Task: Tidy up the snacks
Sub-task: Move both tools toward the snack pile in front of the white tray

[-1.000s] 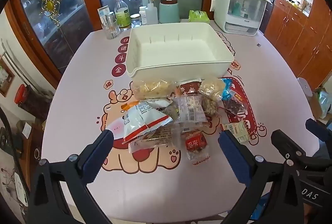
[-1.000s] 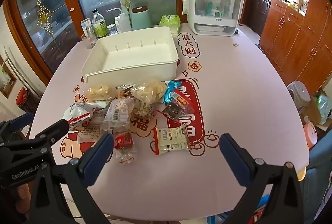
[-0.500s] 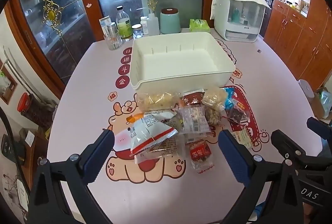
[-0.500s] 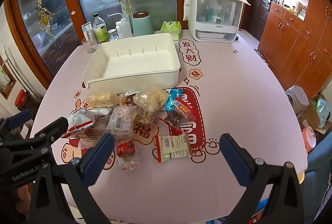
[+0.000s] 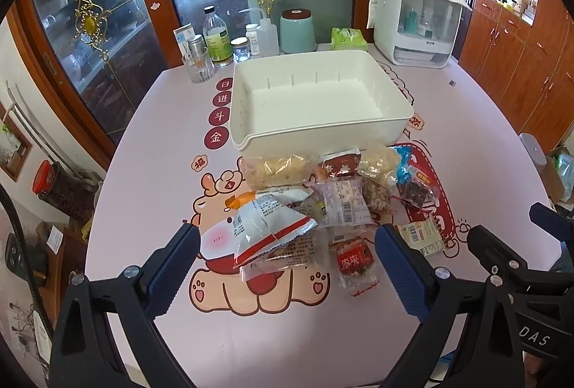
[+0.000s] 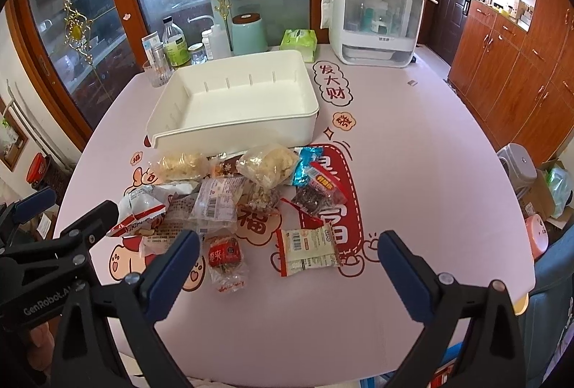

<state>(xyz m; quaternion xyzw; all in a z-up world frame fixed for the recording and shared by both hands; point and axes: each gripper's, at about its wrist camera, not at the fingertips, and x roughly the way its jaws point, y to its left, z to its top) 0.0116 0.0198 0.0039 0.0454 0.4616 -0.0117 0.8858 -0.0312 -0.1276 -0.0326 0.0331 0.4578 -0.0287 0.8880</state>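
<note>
- Snacks [image 5: 323,205] lie heaped on the bench [image 5: 466,122], just before the empty white bin [image 5: 319,133].
- Both hand-held grippers, left [image 5: 285,260] and right [image 6: 287,260], hover spread wide, holding nothing.
- Best take an outlying packet first, pinching its edge.
- Only the right view shows the barcode packet [image 6: 308,249] whole.

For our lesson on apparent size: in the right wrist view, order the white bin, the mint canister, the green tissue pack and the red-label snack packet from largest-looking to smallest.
1. White bin
2. Mint canister
3. Red-label snack packet and green tissue pack: these look alike in size, and the packet lies much nearer the camera, so no ranking.
</note>
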